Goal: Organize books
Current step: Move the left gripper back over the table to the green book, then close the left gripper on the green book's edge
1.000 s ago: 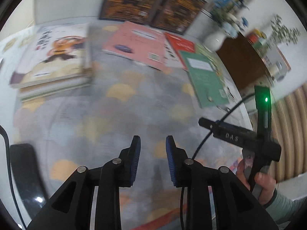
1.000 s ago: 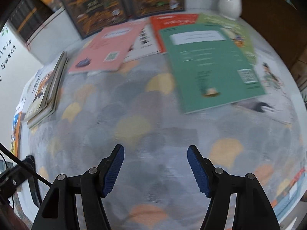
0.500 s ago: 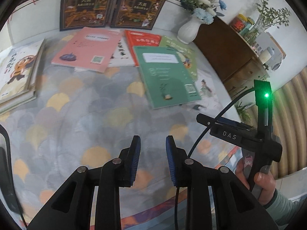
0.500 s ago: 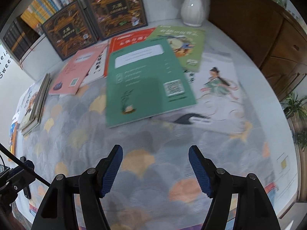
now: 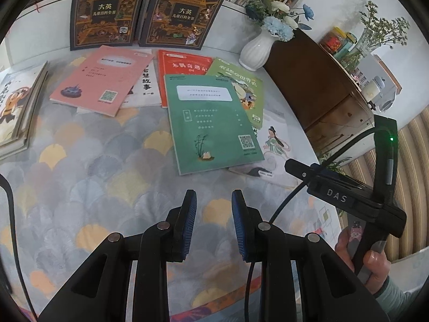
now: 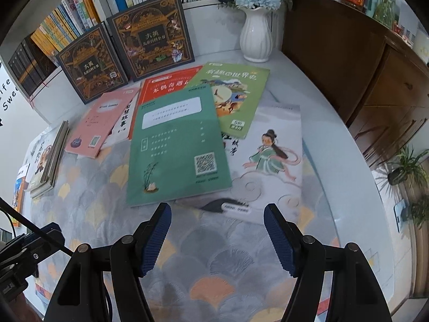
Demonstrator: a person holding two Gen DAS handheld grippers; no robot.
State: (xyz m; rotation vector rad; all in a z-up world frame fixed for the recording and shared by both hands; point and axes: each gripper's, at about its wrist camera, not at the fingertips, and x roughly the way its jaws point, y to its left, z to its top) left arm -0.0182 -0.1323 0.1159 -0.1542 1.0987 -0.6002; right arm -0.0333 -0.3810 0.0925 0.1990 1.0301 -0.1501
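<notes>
Books [image 6: 177, 150] lie fanned on a fan-patterned tablecloth [image 6: 214, 257] ahead of both empty tongs. Left gripper [image 5: 214, 222] gapes narrowly, right gripper [image 6: 217, 238] wide. Bookshelf [image 6: 80, 16] behind.

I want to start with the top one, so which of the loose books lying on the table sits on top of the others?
The dark green book with the white label; it overlaps the red book, the light green book and the white illustrated one.

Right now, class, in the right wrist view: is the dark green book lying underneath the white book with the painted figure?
No: the dark green book lies on top, its lower right corner covering part of the white figure book.
</notes>
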